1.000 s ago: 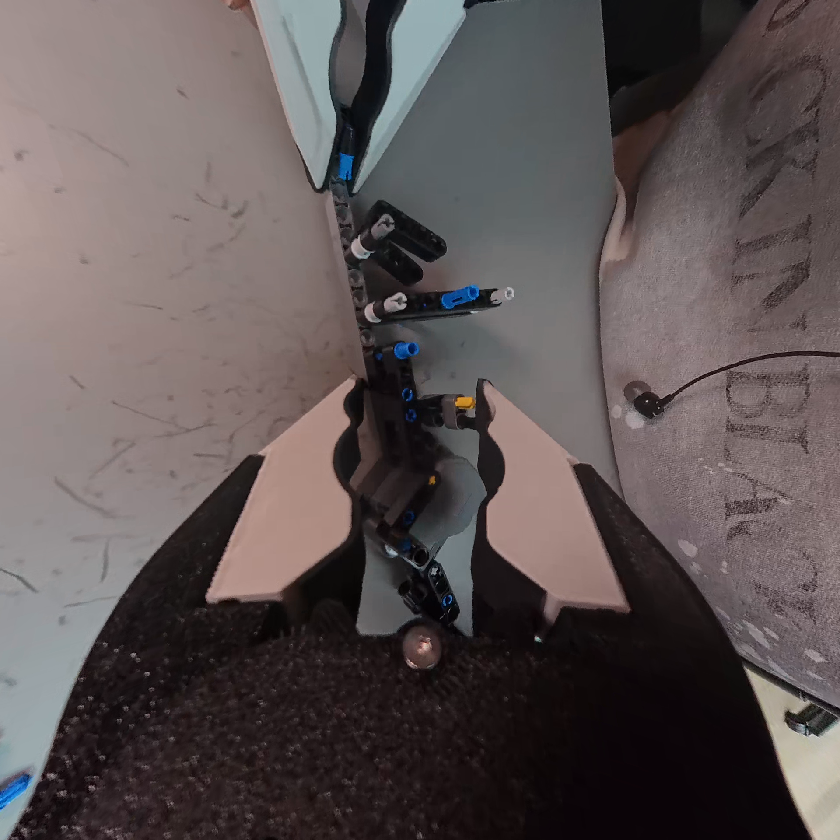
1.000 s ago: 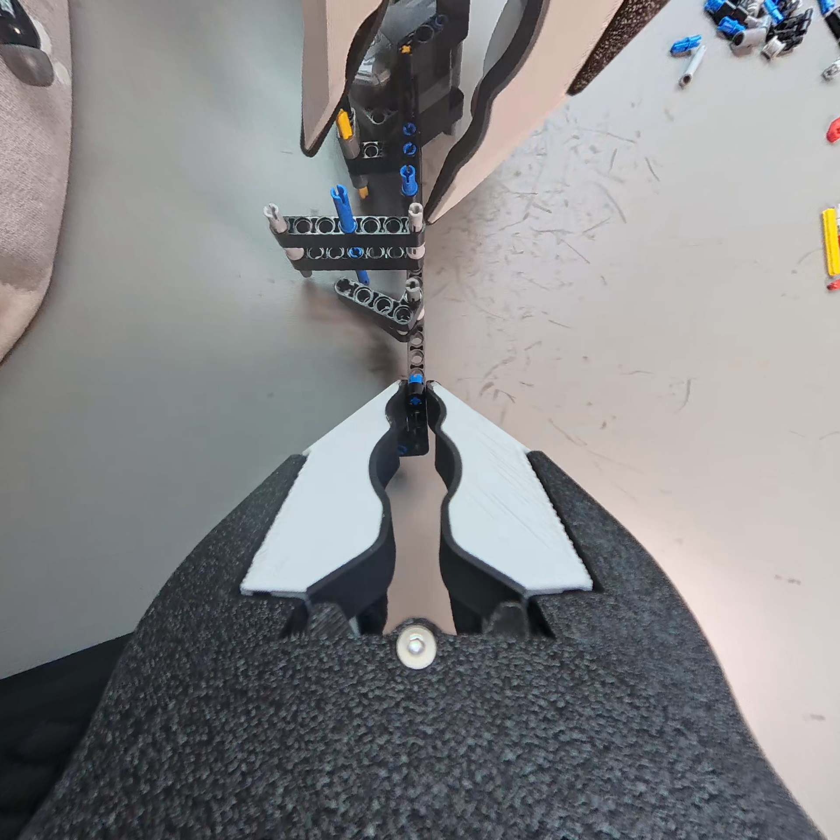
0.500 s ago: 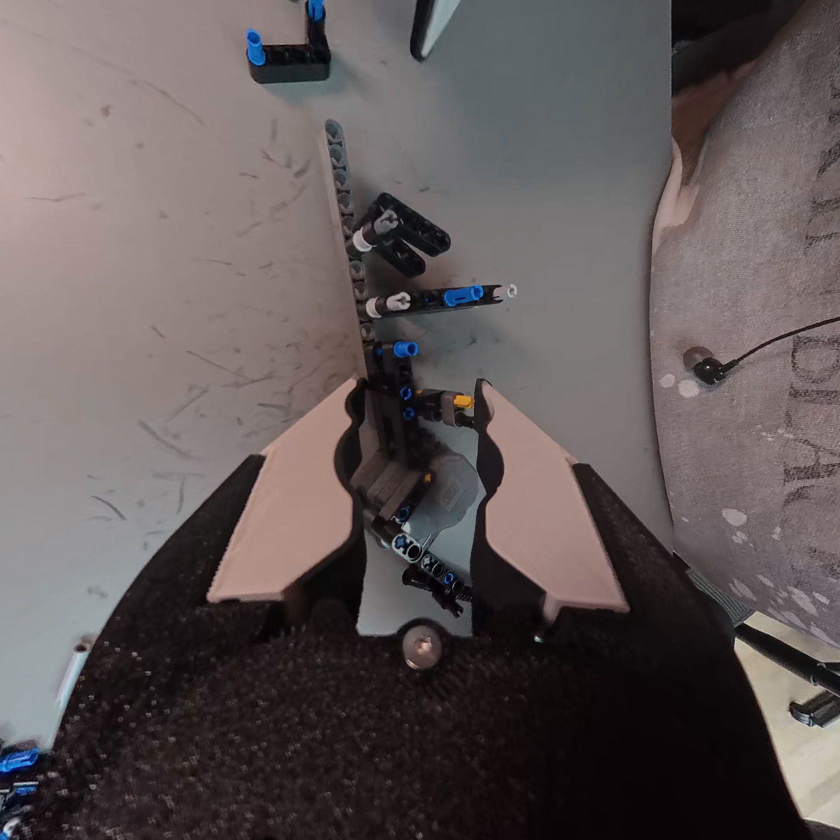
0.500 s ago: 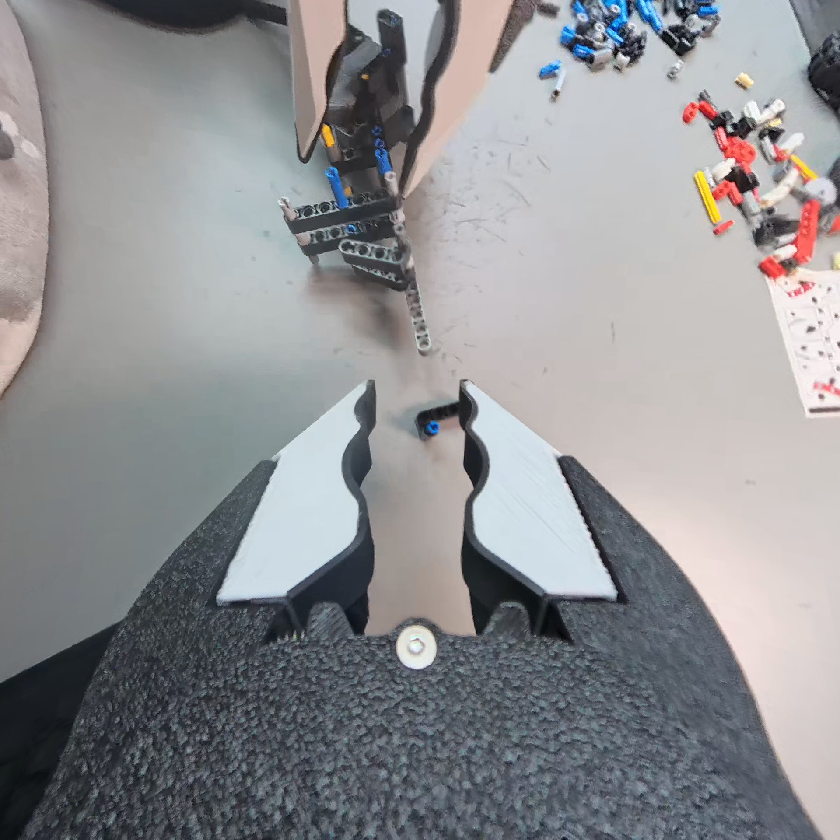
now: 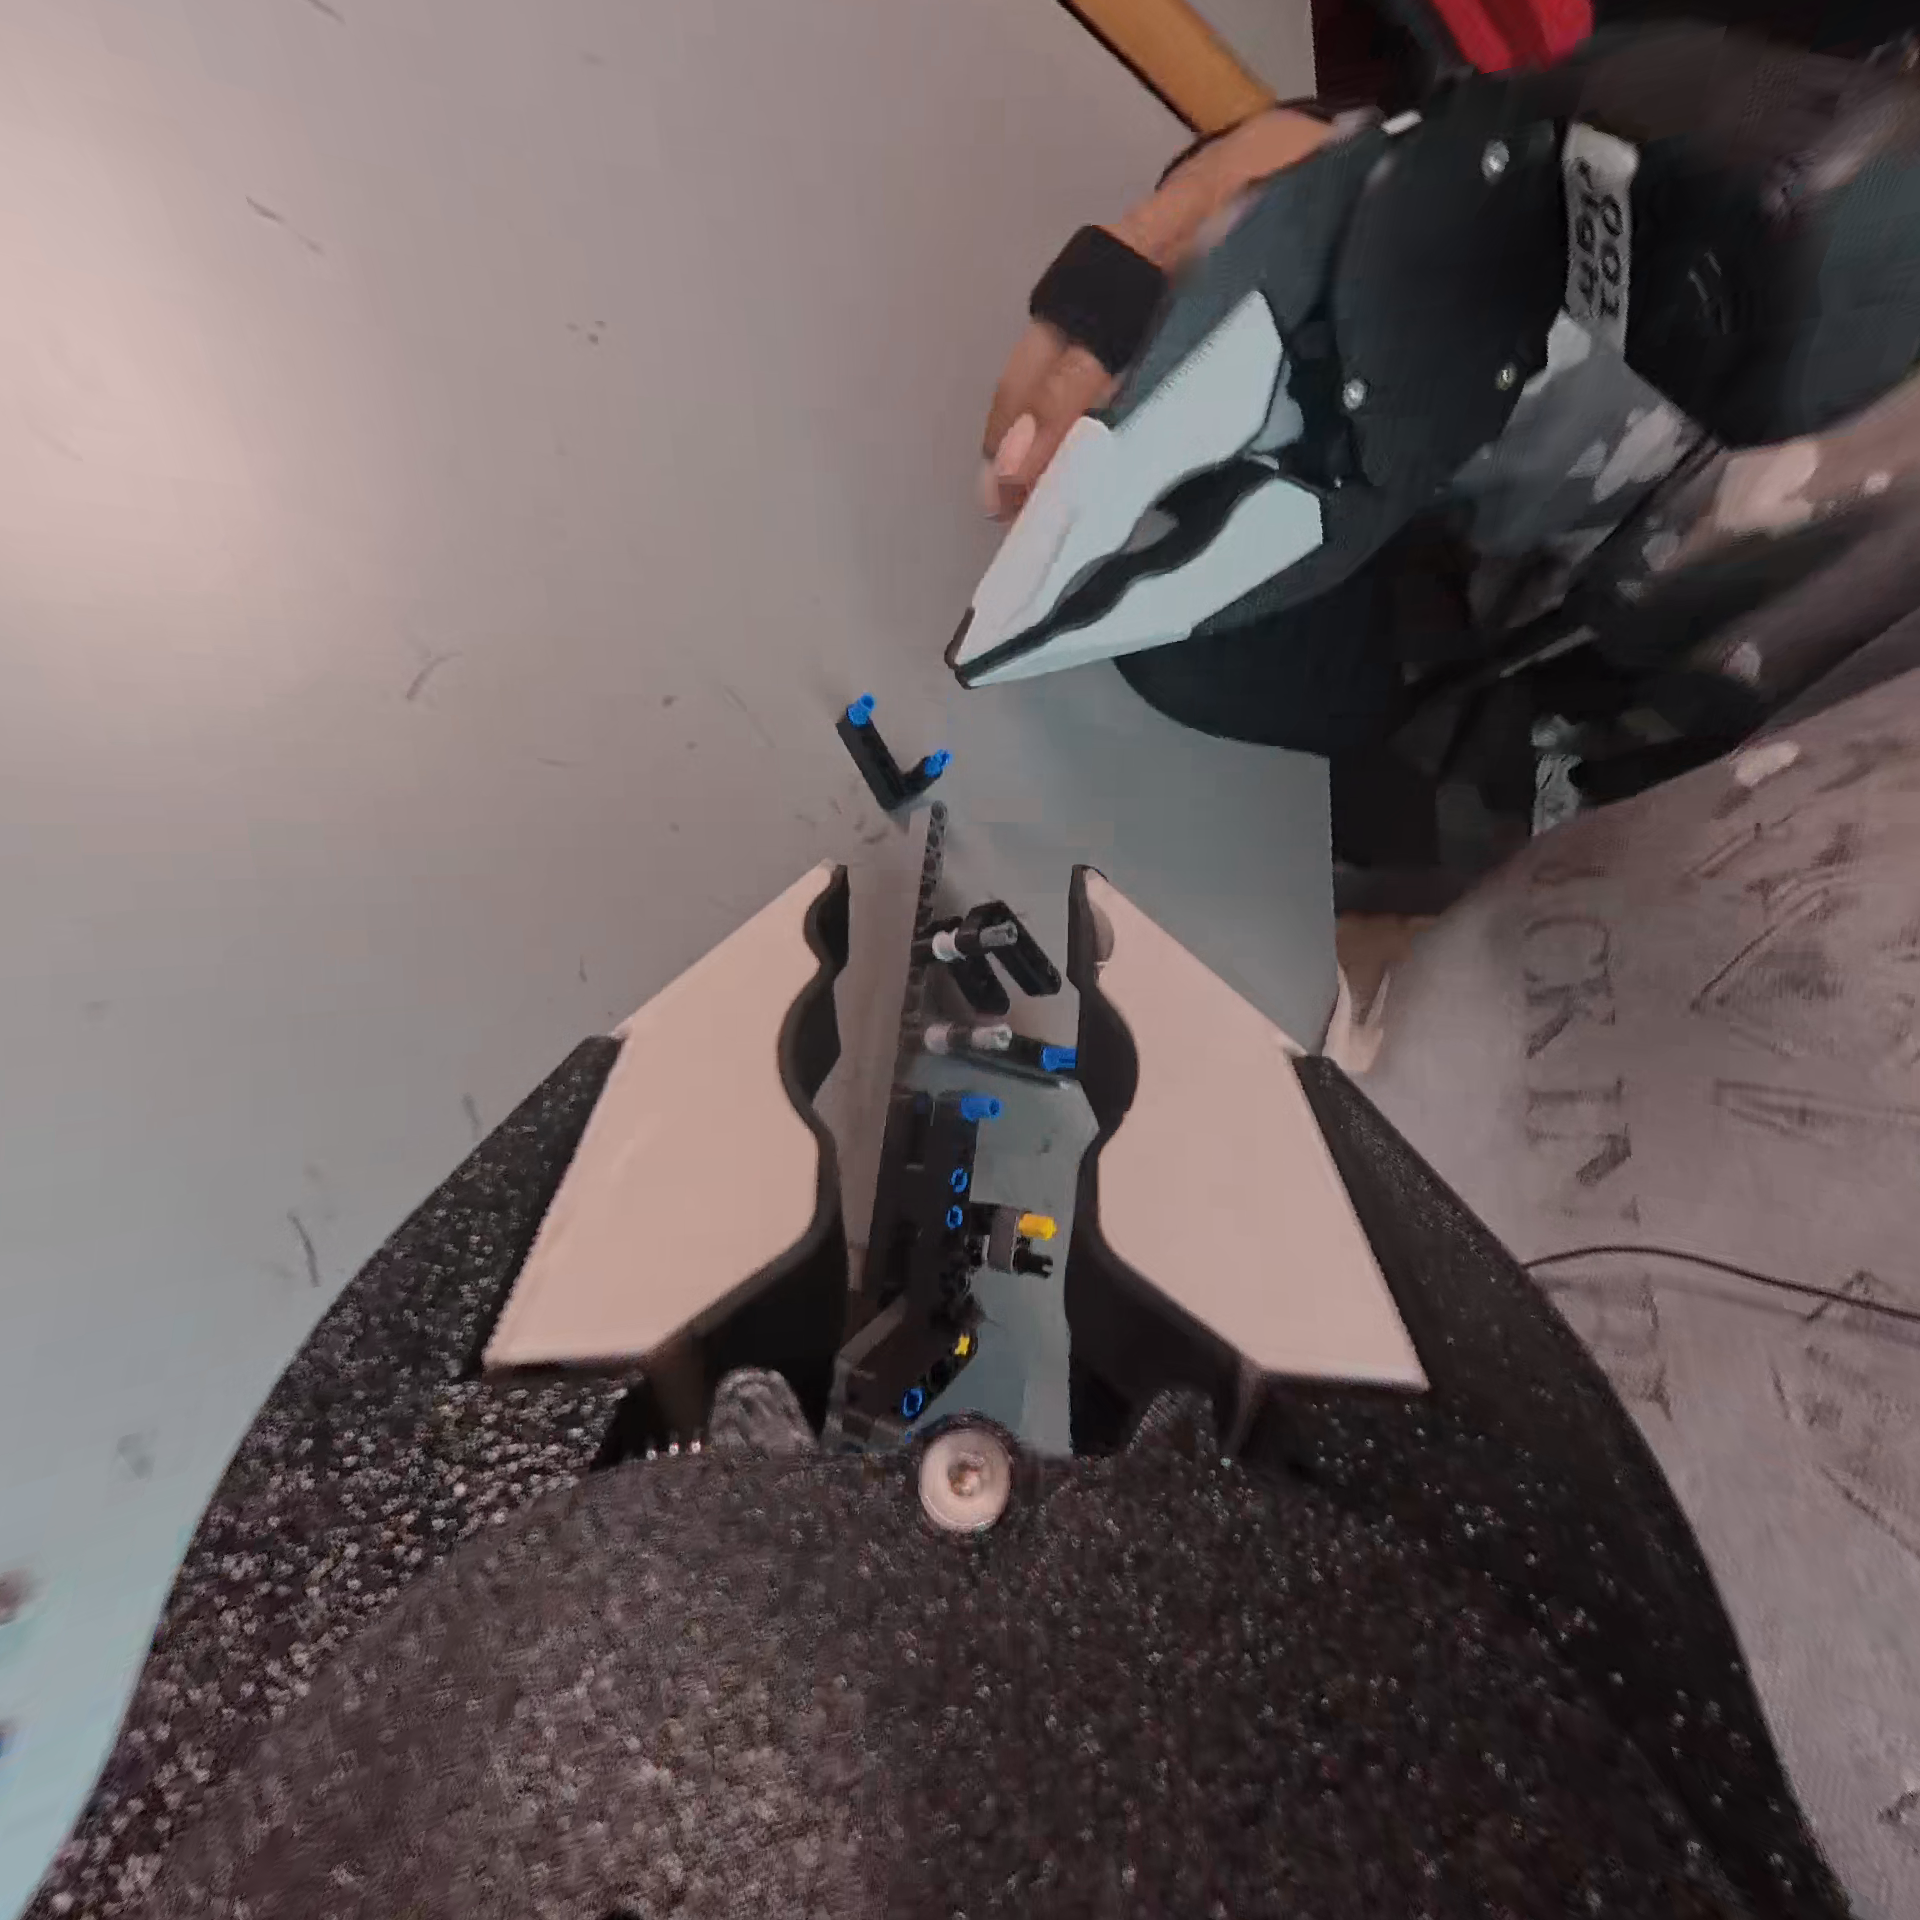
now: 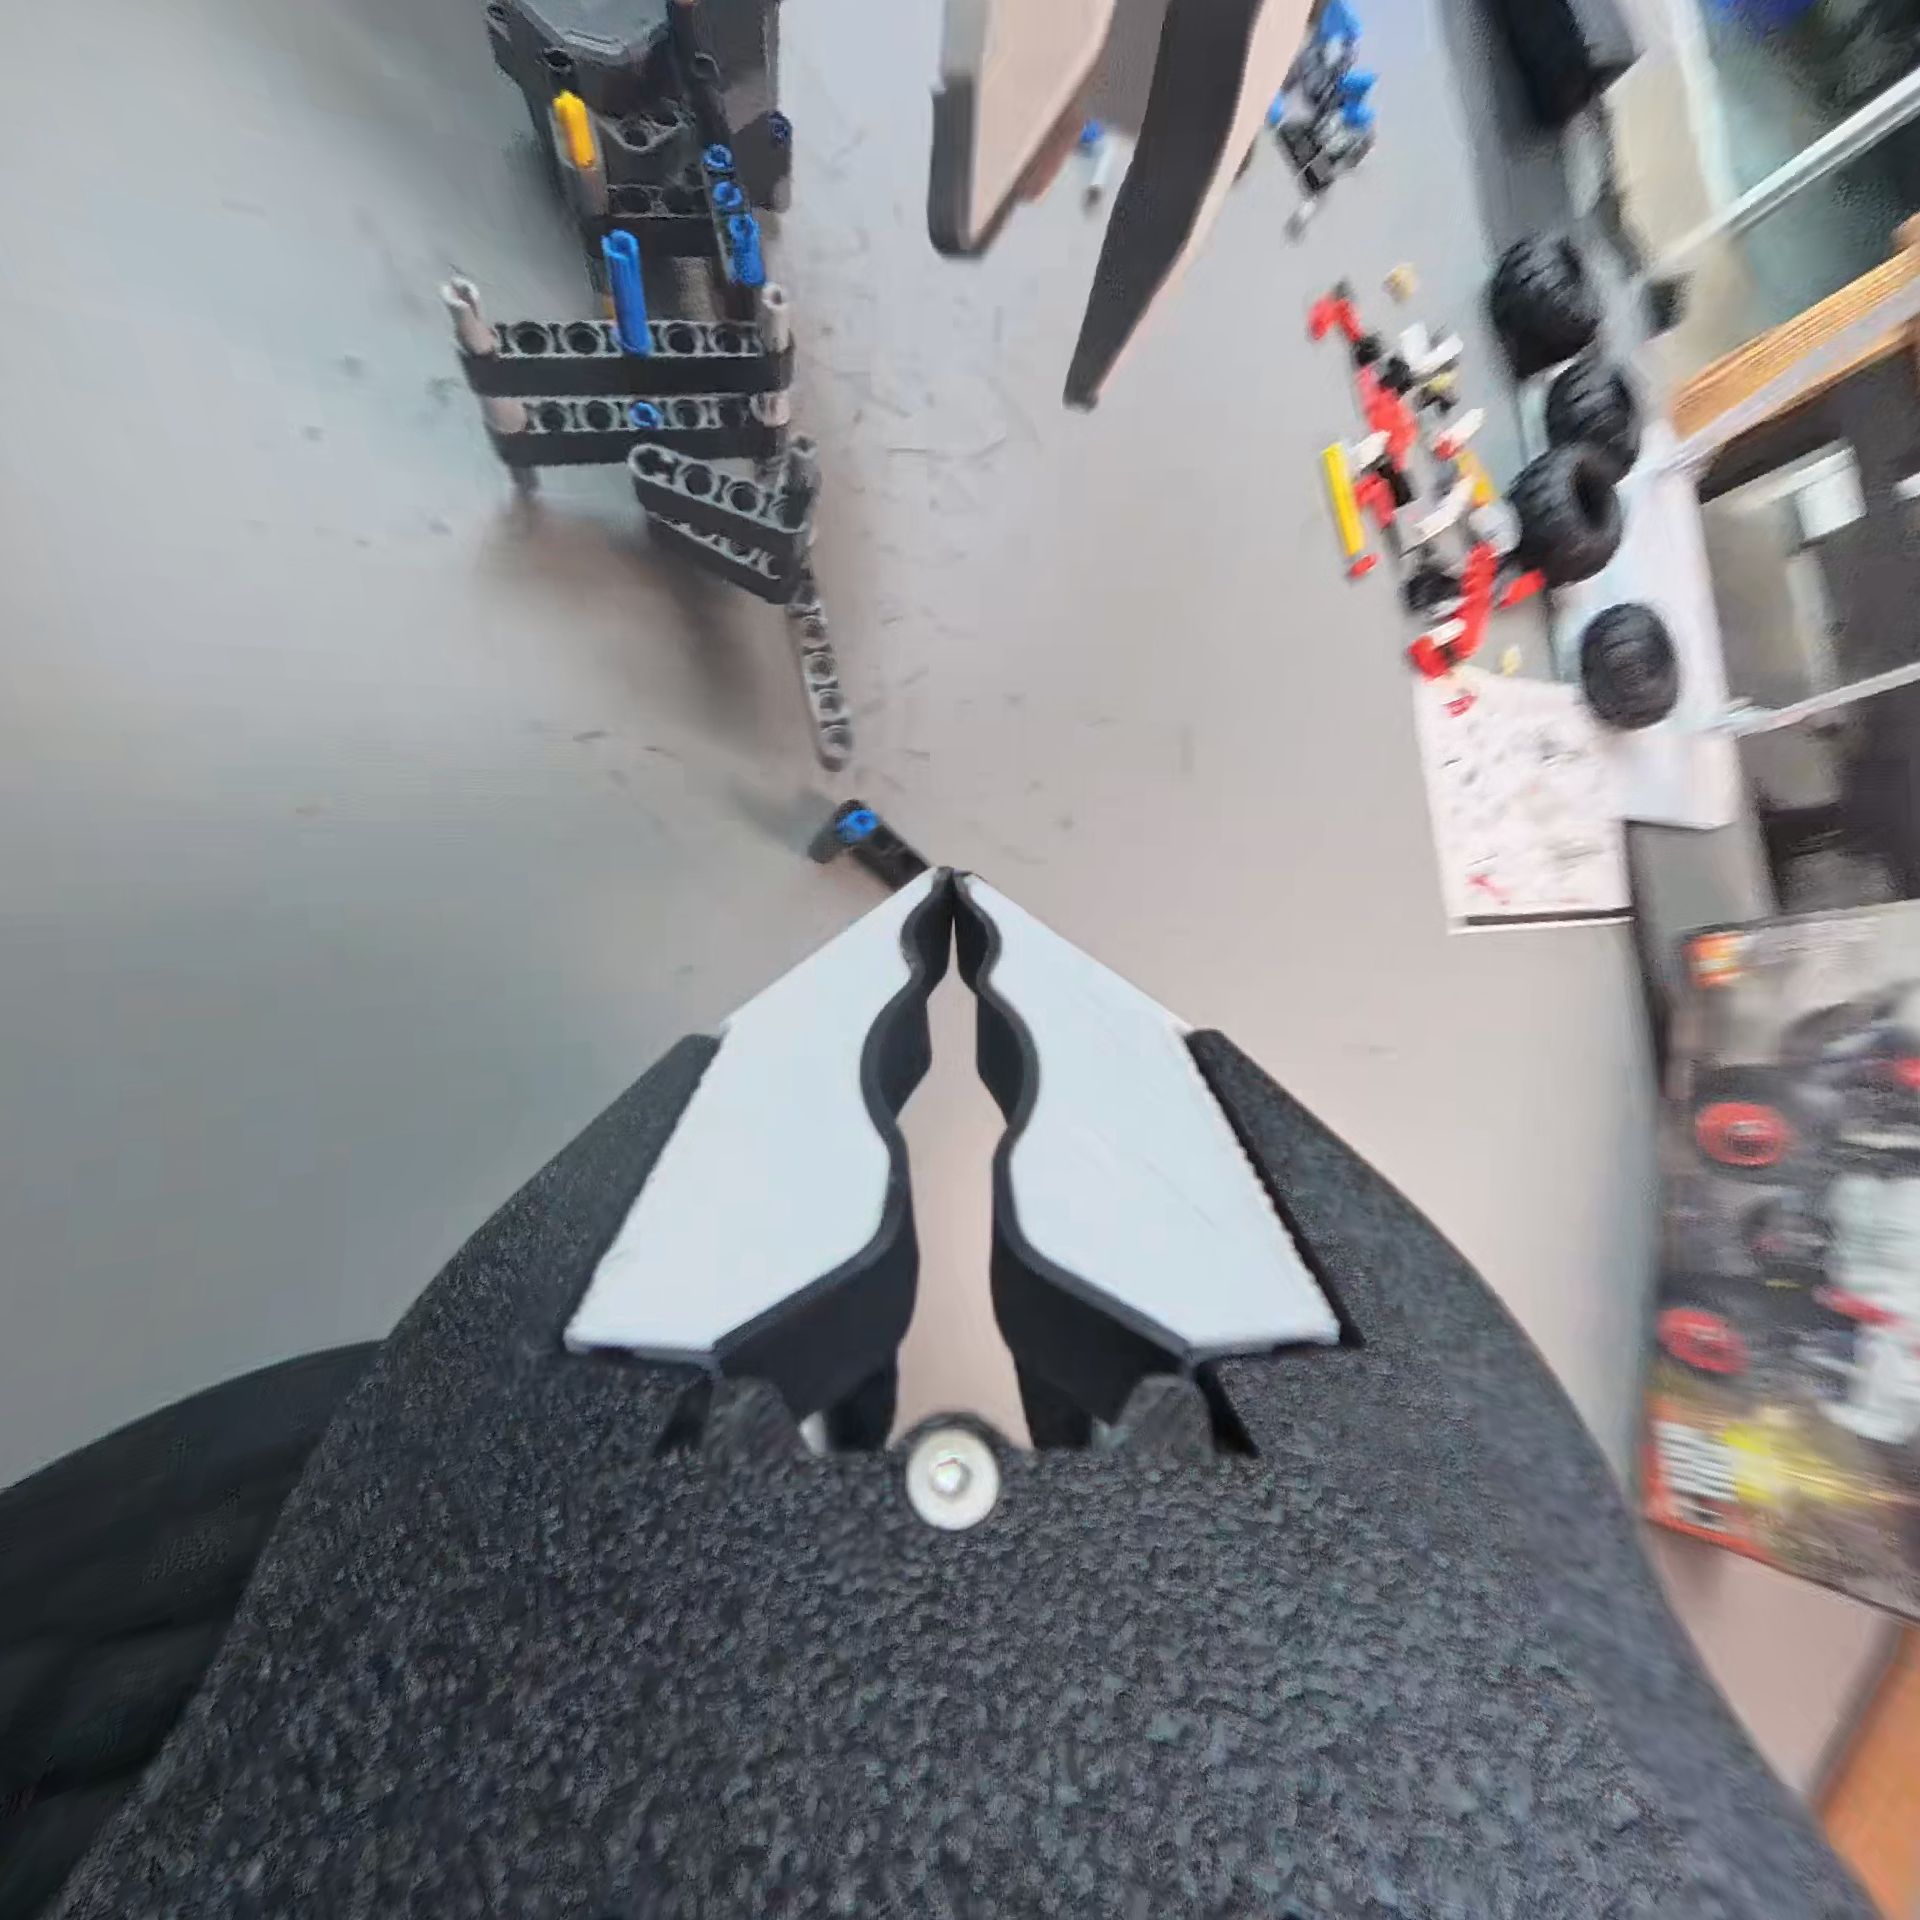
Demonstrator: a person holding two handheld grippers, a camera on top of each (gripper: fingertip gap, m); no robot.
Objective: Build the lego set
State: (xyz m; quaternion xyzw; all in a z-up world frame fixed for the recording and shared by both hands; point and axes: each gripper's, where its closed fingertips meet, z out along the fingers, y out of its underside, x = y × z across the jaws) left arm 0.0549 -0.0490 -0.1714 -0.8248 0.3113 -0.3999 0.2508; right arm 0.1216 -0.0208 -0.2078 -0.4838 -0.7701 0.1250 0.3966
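Left gripper apart astride lego assembly; right gripper together, empty.

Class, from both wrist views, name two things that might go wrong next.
The right gripper is shut and empty beside the small black L-piece; approaching closed, it may just push the piece away. The left gripper is open around the assembly, so nothing steadies it; a nudge might shift it.
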